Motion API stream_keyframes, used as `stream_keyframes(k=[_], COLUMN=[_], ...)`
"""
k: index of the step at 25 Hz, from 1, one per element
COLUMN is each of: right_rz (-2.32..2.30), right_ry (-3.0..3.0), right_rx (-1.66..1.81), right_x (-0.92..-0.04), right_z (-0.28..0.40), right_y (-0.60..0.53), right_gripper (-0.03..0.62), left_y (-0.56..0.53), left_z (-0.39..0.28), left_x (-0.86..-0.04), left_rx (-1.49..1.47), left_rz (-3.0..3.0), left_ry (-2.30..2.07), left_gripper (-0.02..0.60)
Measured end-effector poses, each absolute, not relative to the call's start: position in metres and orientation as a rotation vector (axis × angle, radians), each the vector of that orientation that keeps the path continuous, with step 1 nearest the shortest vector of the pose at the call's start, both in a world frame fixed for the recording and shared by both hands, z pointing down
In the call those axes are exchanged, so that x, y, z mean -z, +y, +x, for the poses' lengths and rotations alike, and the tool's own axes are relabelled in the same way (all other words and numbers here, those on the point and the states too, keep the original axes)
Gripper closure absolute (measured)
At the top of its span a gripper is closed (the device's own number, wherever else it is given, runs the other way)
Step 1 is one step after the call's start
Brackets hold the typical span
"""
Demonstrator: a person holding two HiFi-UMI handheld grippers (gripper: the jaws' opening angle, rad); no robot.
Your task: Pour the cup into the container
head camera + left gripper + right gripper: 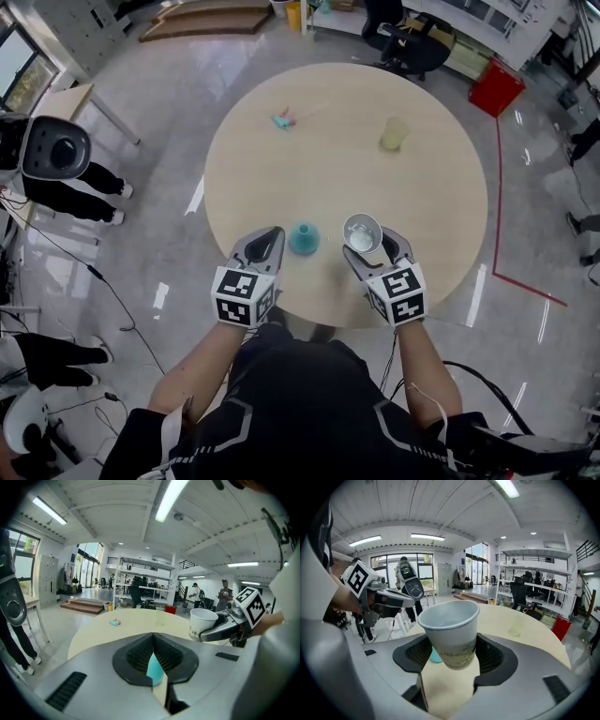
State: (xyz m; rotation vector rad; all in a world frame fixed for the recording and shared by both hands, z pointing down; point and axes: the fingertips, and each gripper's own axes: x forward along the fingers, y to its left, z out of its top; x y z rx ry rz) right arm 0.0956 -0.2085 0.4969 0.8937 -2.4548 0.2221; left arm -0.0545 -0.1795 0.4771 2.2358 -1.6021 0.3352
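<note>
A white paper cup (362,232) stands upright between the jaws of my right gripper (371,247), which is shut on it and holds it above the near part of the round table (422,216). In the right gripper view the cup (452,632) fills the middle, with a little clear liquid inside. A small teal container (302,238) stands on the table just left of the cup. My left gripper (270,236) is beside it on the left, shut and empty. In the left gripper view the teal container (154,667) shows just beyond the closed jaws.
A pale yellow-green translucent cup (395,134) stands at the far right of the table. A small teal and pink item (283,119) lies at the far left. People stand around the room, and a red bin (495,86) sits on the floor beyond the table.
</note>
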Motion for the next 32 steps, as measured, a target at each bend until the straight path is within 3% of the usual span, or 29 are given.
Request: stream_keyframes(k=[15,32], right_rz=[0.793,0.685], right_ry=[-2.298,-2.103], right_rx=[-0.157,-0.113], right_x=[-0.526,-0.562], right_z=[0.049,0.044], right_y=[-0.201,-0.198], right_gripper=[0.306,0.306], left_y=[-0.202,-0.209], left_z=[-0.075,-0.069], left_x=[-0.510,-0.536], left_rx=[-0.421,-0.469], left_rz=[2.302,2.325], left_ry=[-1.468,-1.372], left_gripper=[0.580,0.580])
